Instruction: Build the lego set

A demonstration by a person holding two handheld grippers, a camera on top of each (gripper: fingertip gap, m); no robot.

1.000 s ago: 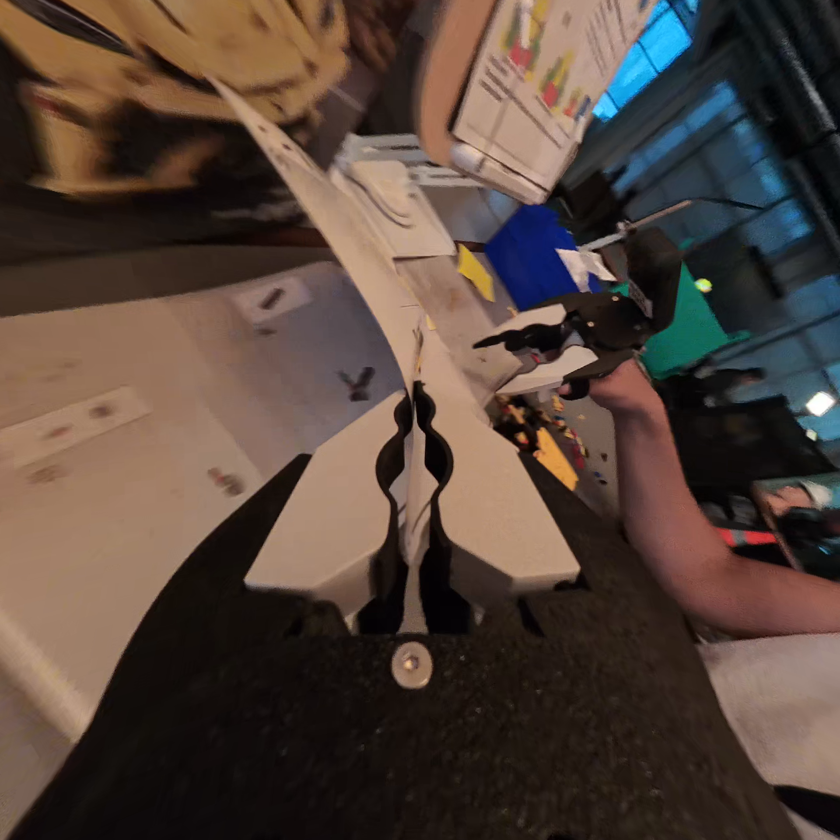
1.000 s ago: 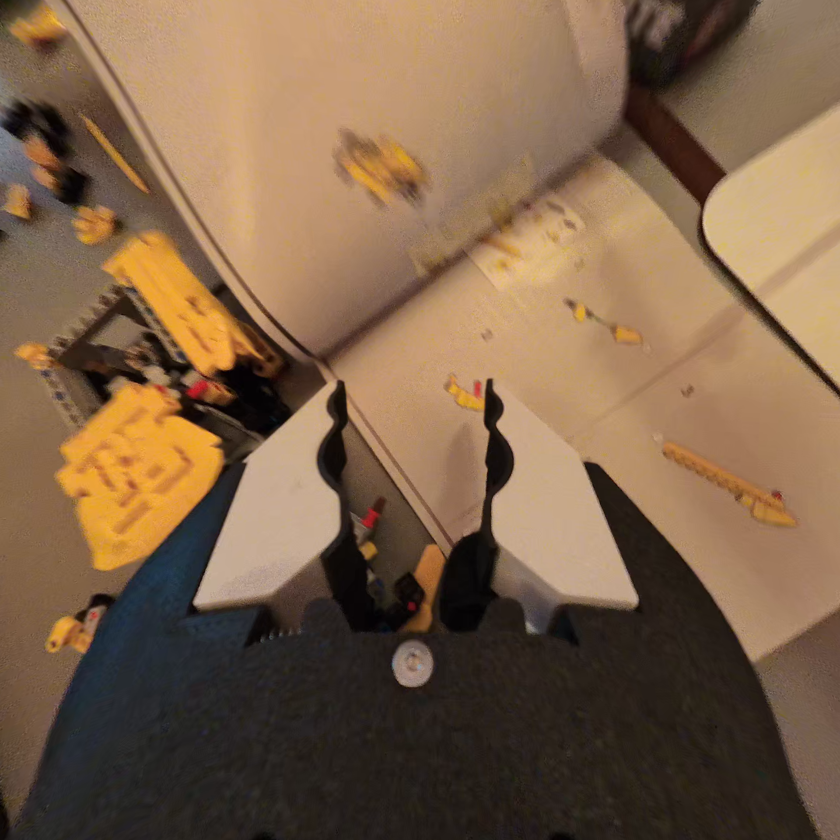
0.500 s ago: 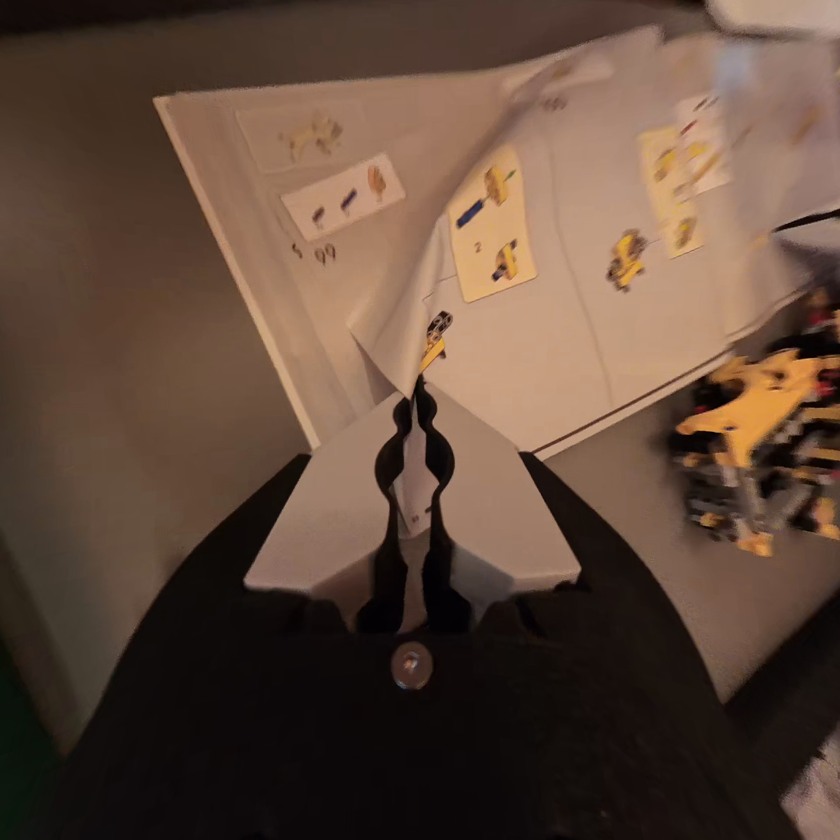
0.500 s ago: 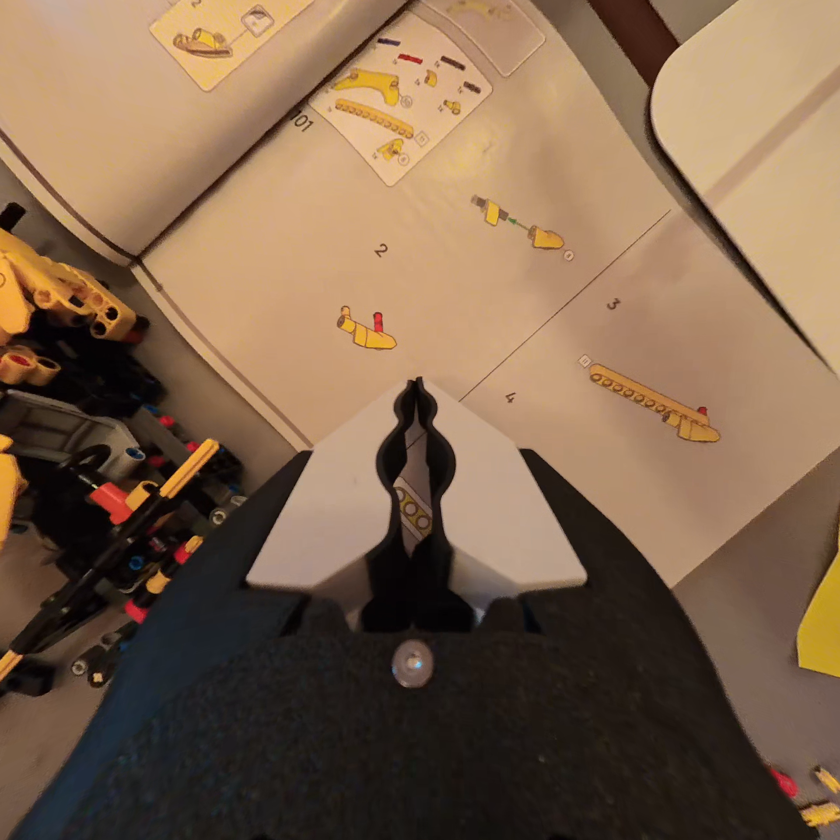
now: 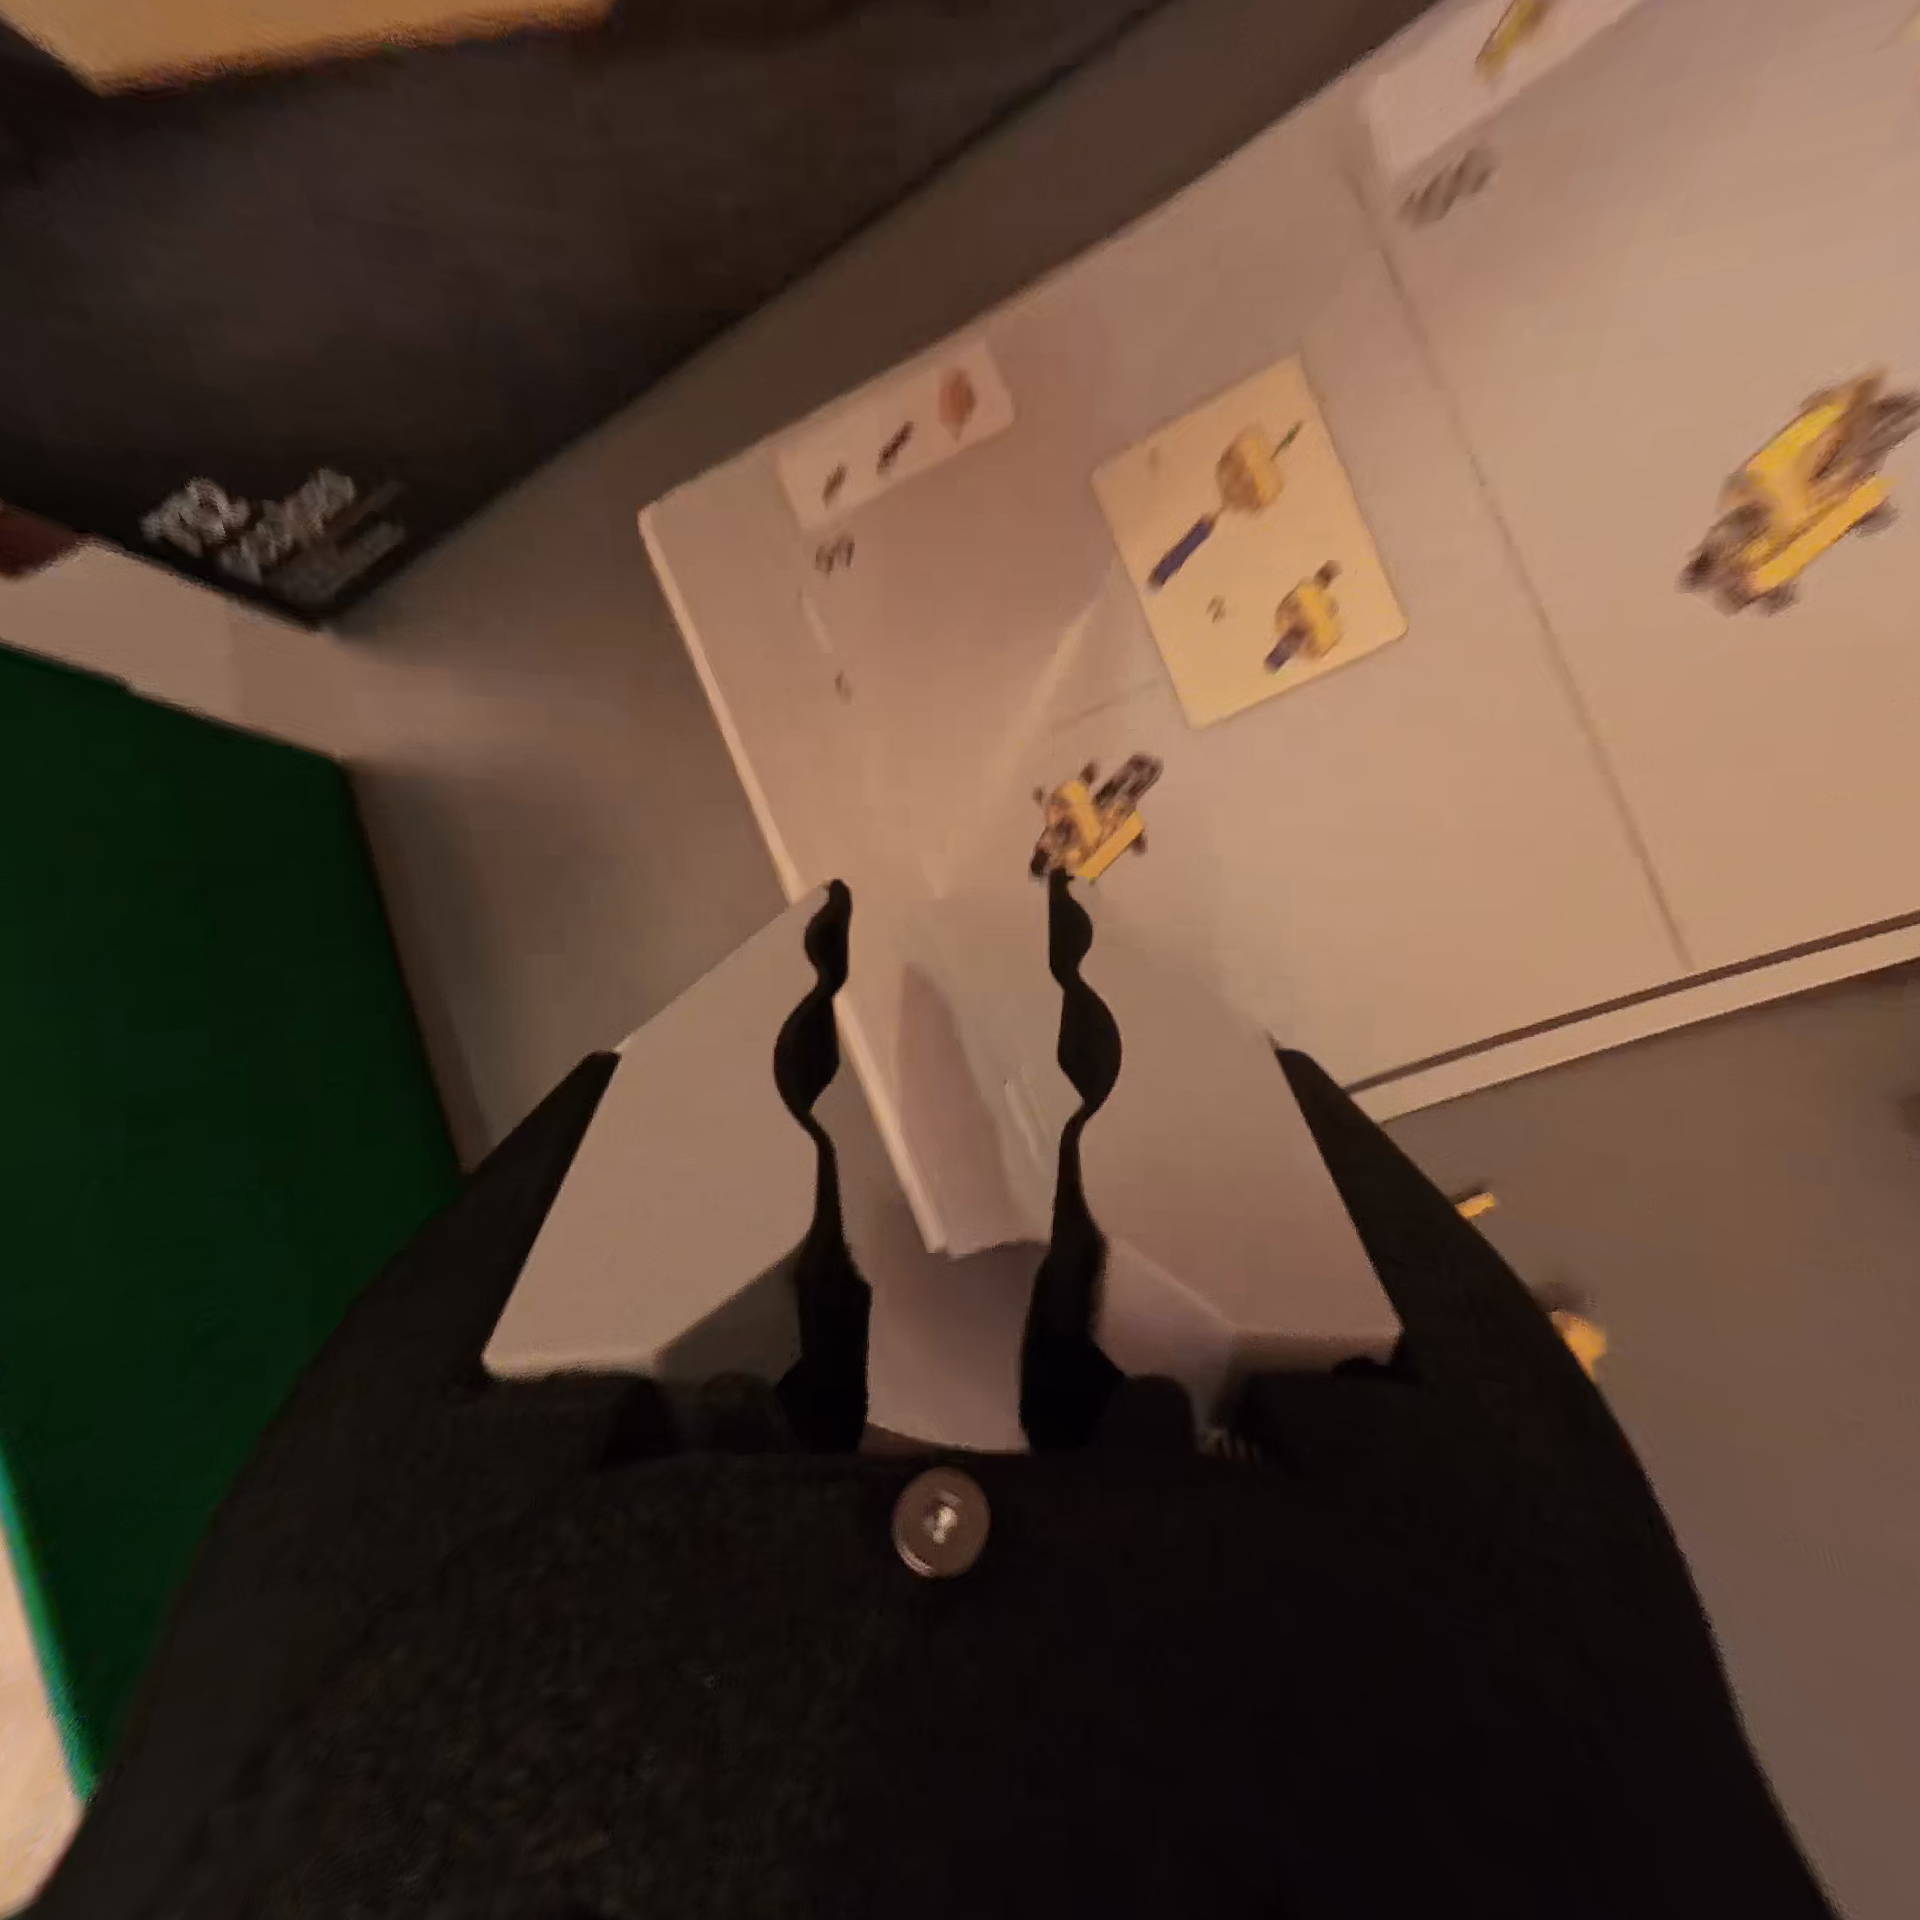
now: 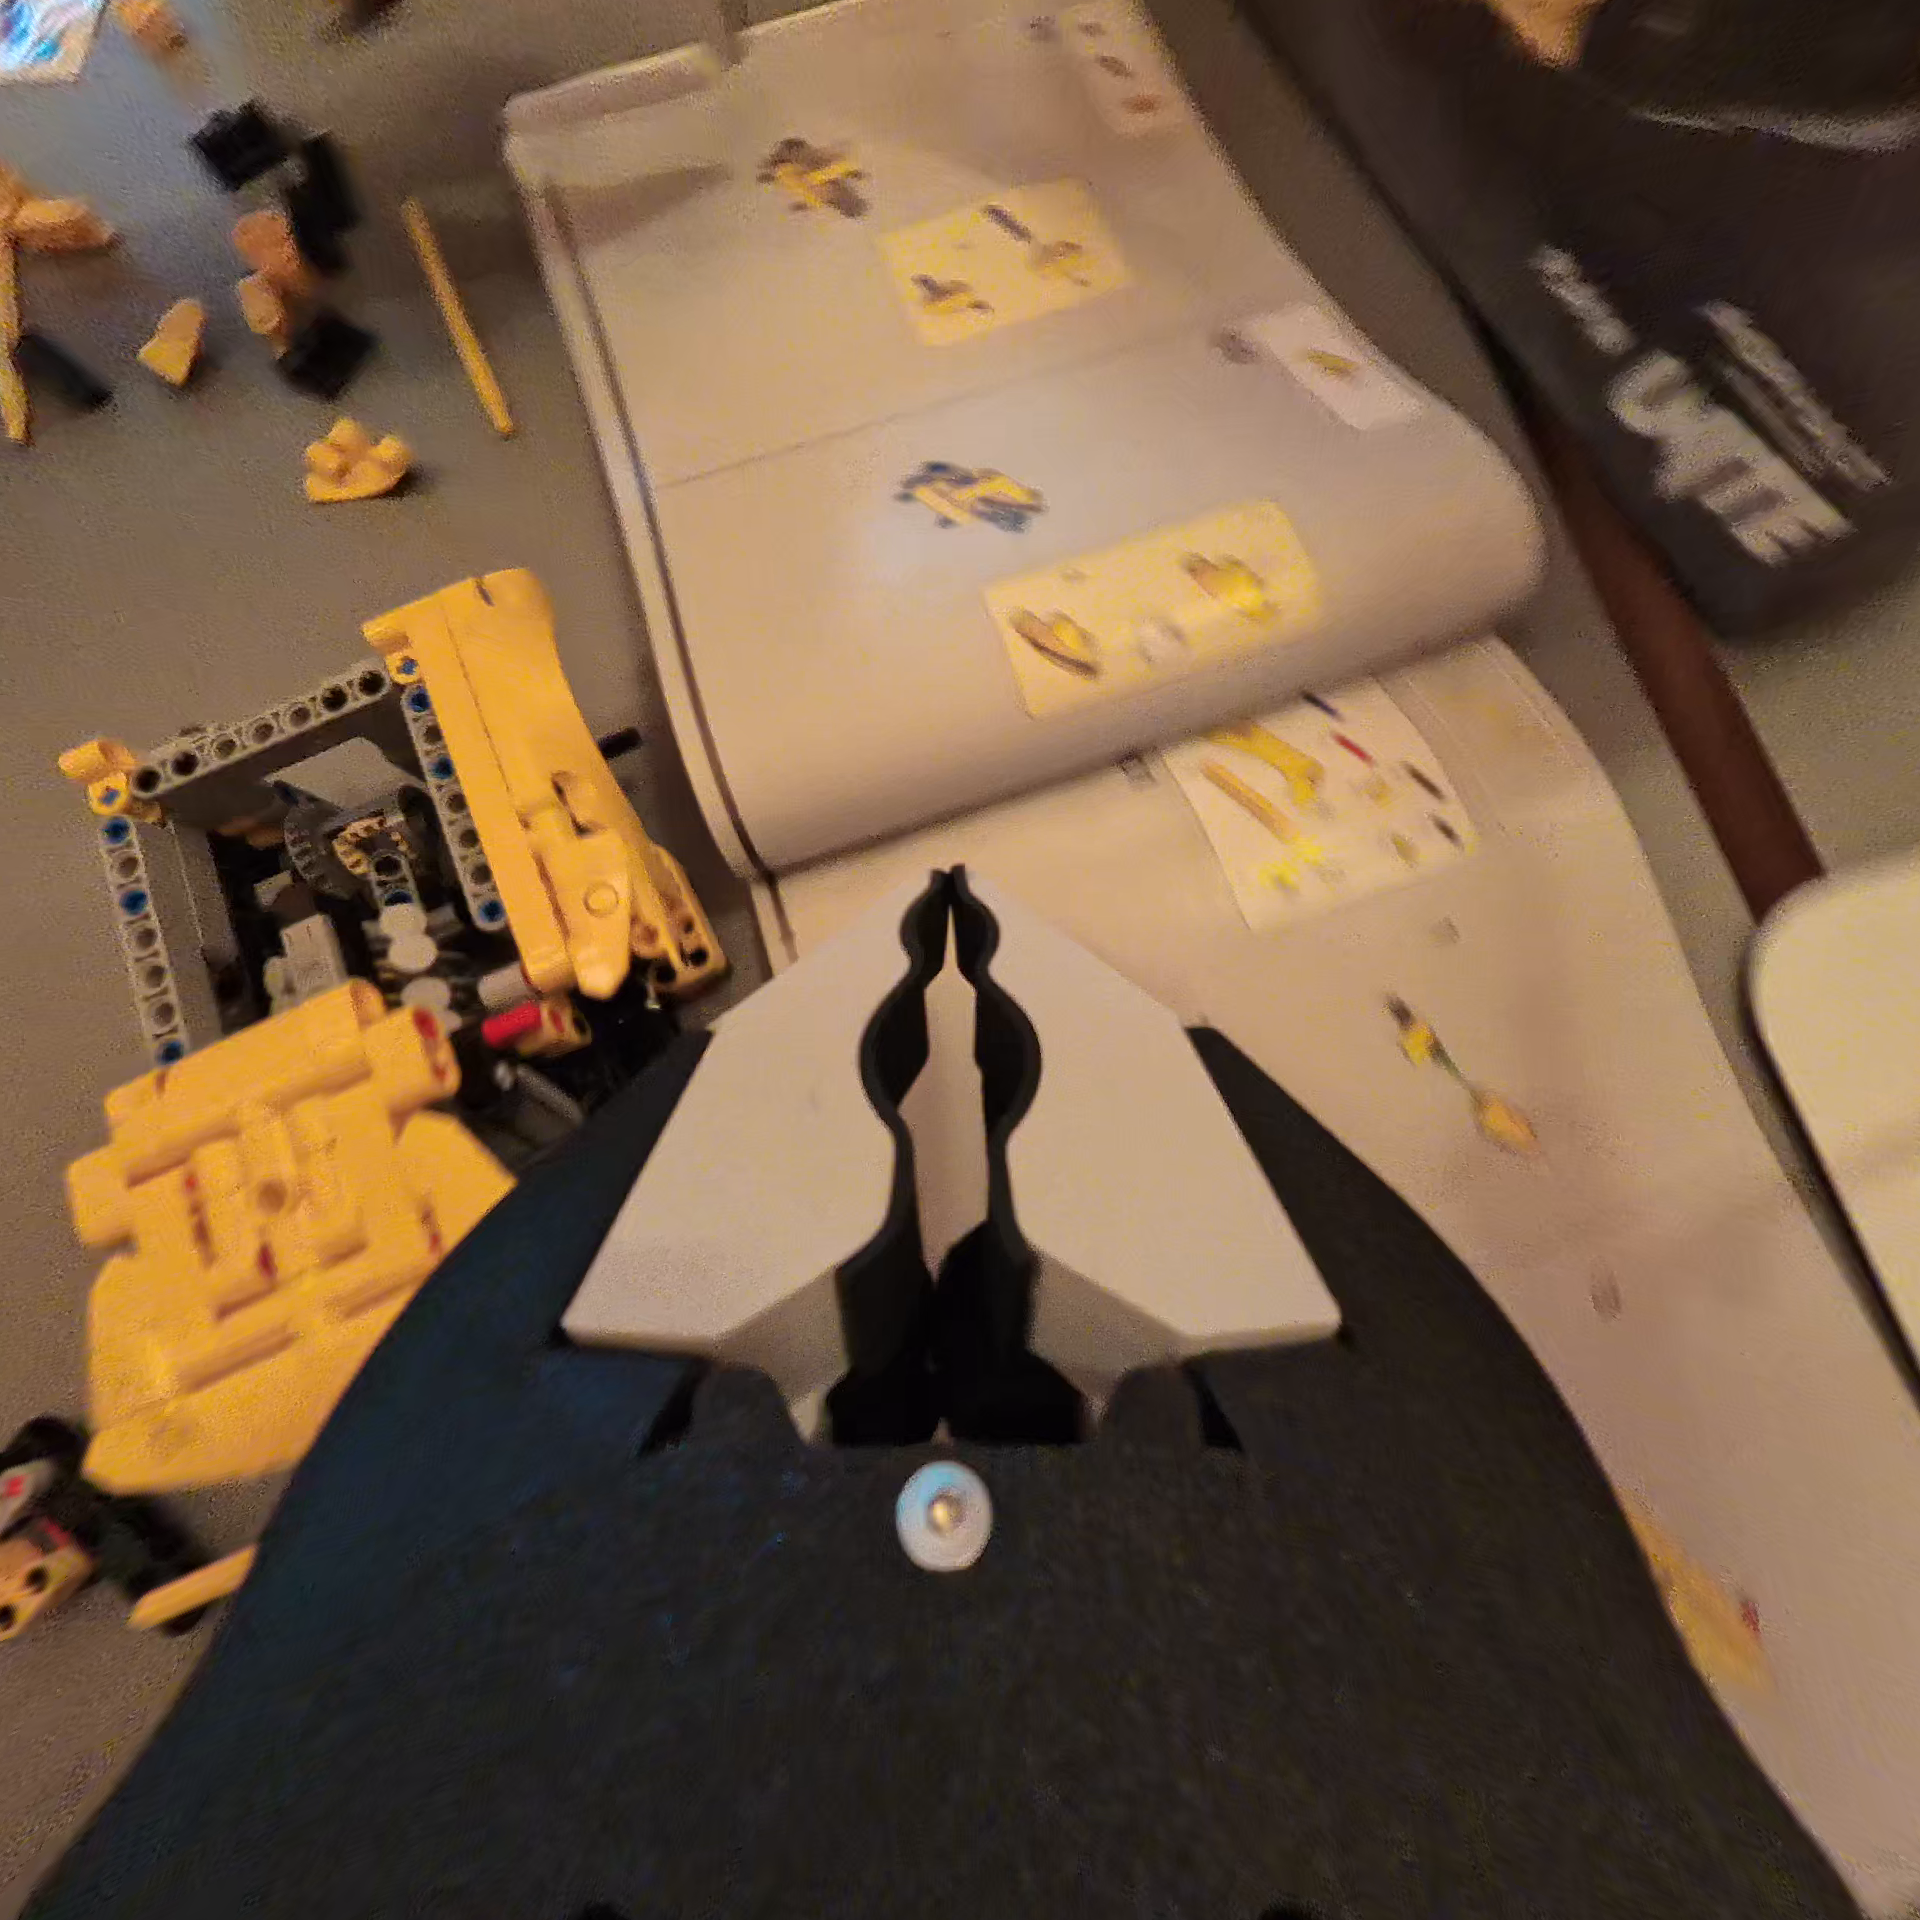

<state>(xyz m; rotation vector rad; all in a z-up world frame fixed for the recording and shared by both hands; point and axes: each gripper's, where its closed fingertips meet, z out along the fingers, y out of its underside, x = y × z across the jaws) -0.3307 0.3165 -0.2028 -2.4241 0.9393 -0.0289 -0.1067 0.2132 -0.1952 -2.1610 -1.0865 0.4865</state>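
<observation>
Hovering over the near corner of the open white instruction booklet (image 5: 1299, 831), the left tongs (image 5: 940, 904) stand with their jaws apart and nothing between them; the booklet's corner edge shows through the gap, so they are placed, I judge, either to take hold of a page or having let one go. A green flat surface (image 5: 177, 1039) lies to their left, and a dark box with pale lettering (image 5: 281, 540) sits beyond on the grey counter (image 5: 540, 810).

In the right wrist view, loose yellow and black bricks (image 6: 281, 270) and a thin yellow rod (image 6: 457, 317) lie scattered at the far left. Nearer is the task's own thing, the half-built yellow and grey lego model (image 6: 416, 862) with its pierced grey beams, just beside the booklet's left edge. The right tongs (image 6: 951, 883) are closed, tips touching and gripping nothing, poised above the lower page. A curled page arches just beyond them, hiding part of the spread below; it probably needs flattening before the next step can be read. At the far right a white rounded object (image 6: 1839, 1039) overlaps the booklet's edge, and the dark box lies beyond.
</observation>
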